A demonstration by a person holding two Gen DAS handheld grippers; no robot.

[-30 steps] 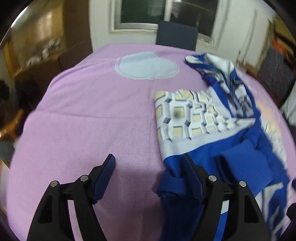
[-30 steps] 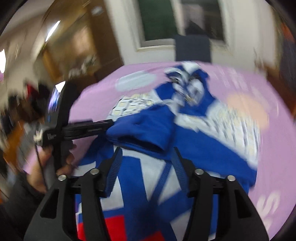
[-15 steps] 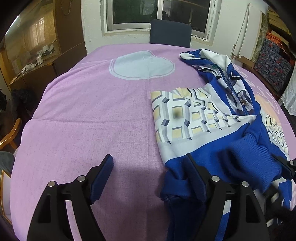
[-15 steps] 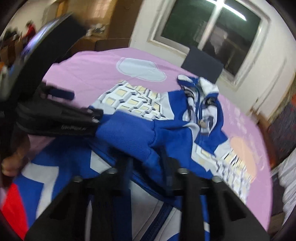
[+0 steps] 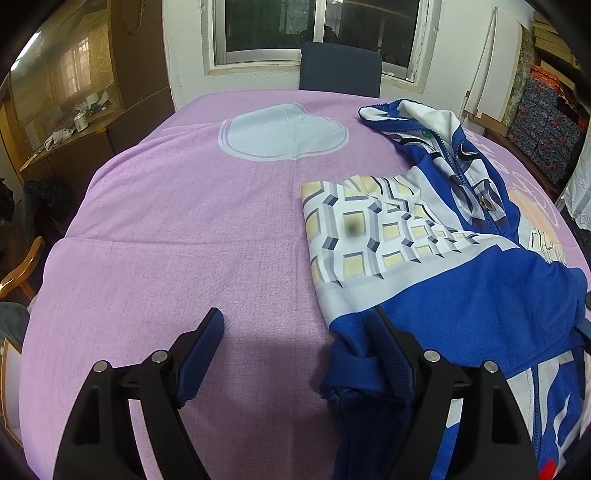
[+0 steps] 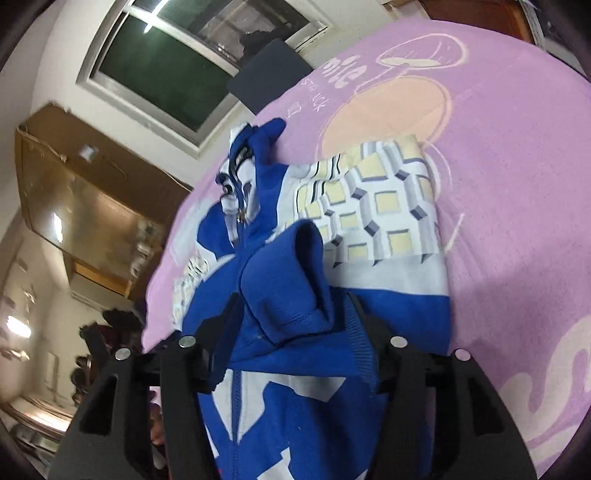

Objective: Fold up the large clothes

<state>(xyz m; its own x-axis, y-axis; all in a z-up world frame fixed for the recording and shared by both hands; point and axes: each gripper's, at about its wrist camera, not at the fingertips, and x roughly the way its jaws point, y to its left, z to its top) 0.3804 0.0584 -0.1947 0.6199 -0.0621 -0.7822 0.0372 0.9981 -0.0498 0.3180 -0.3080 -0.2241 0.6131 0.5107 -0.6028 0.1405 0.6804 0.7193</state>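
A blue and white zip jacket (image 5: 461, 258) with a yellow-square pattern lies on the pink tablecloth (image 5: 184, 240), at the right in the left wrist view. My left gripper (image 5: 299, 332) is open and empty at the jacket's left hem edge, with its right finger against blue fabric. In the right wrist view the jacket (image 6: 369, 206) lies ahead. A blue ribbed sleeve cuff (image 6: 291, 280) sits bunched between the fingers of my right gripper (image 6: 291, 310). The jaws stand wide apart and do not visibly pinch it.
A dark blue chair (image 5: 340, 74) stands at the table's far edge under a window (image 5: 317, 26). A wooden cabinet (image 5: 66, 110) is at the left. Stacked fabrics (image 5: 546, 107) are at the right. The tablecloth (image 6: 517, 184) extends right of the jacket.
My right gripper closed on the sleeve cuff, carried it across the jacket body, tilted over and now stands open. My left gripper has stayed open near the hem.
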